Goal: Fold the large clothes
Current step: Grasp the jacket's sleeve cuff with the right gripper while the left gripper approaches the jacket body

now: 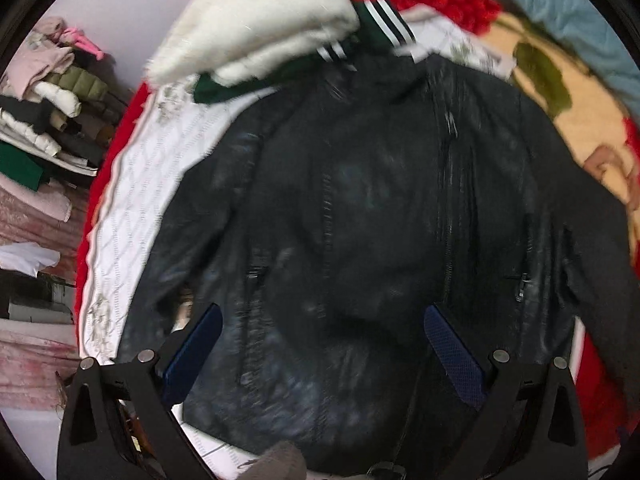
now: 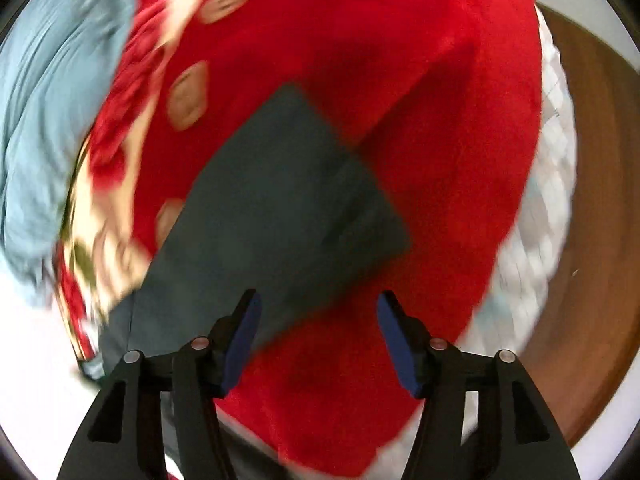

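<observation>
My jaws gape, empty, over the jacket [image 1: 360, 220] — heavy, slick, stiff-looking — I'd pinch its sleeve [image 2: 280, 200] cuff and hem.

pale wall [image 1: 132, 8], brown wooden floor [image 2: 592, 200].

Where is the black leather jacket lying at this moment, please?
In the left wrist view, the black leather jacket lies spread out front-up on the white quilted cover, just below the folded cream garment.

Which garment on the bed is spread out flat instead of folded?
The black leather jacket, lying open with its zipper showing; the white sweater beyond it is folded.
</observation>
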{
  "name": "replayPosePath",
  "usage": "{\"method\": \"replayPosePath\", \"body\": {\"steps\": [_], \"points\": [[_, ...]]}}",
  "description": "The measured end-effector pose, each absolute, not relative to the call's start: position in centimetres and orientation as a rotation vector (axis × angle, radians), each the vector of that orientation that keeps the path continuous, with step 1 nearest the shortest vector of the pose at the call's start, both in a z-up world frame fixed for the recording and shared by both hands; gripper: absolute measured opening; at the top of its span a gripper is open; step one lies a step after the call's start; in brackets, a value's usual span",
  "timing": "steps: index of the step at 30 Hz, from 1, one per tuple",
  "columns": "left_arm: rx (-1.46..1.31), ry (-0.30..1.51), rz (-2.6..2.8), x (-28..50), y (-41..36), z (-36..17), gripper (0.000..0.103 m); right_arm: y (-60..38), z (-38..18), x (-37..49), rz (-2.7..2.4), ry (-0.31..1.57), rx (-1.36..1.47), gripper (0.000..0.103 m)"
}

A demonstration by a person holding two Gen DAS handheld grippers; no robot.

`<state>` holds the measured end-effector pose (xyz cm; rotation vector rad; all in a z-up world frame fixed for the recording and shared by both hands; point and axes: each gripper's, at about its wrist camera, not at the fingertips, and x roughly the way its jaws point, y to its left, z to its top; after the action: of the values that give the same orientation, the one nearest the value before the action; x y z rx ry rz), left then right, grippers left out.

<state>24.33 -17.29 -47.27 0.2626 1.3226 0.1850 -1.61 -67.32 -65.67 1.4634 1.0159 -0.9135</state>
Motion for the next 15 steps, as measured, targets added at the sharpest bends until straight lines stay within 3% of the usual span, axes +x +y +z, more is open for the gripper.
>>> {"method": "replayPosePath", "body": {"steps": [2, 4, 6, 7, 8, 12, 13, 15], "points": [[0.282, 1.323, 0.169, 25.0, -18.5, -49.1, 0.103, -68.6, -67.9, -2.3, -0.928, 0.931, 1.571, 0.073], [0.302, 1.323, 0.145, 25.2, -19.4, -50.3, 0.103, -69.0, -68.4, -2.2, -0.968, 0.858, 1.622, 0.074], [0.317, 1.326, 0.127, 25.3, -20.2, -51.1, 0.103, -68.7, -66.7, -1.7, -1.033, 0.771, 1.561, 0.053], [0.318, 1.328, 0.122, 25.3, -20.4, -51.3, 0.103, -68.5, -65.8, -1.3, -1.048, 0.755, 1.524, 0.035], [0.315, 1.329, 0.118, 25.3, -20.7, -51.6, 0.103, -68.4, -65.1, -0.6, -1.042, 0.74, 1.499, 0.032], [0.3, 1.359, 0.106, 25.2, -21.7, -53.3, 0.103, -68.7, -66.5, 2.9, -0.899, 0.77, 1.463, 0.033], [0.299, 1.37, 0.104, 24.9, -21.9, -53.8, 0.103, -68.9, -67.9, 3.7, -0.865, 0.802, 1.481, 0.039], [0.299, 1.375, 0.097, 24.7, -22.2, -54.4, 0.103, -69.0, -69.6, 4.7, -0.861, 0.795, 1.483, 0.041]]}}
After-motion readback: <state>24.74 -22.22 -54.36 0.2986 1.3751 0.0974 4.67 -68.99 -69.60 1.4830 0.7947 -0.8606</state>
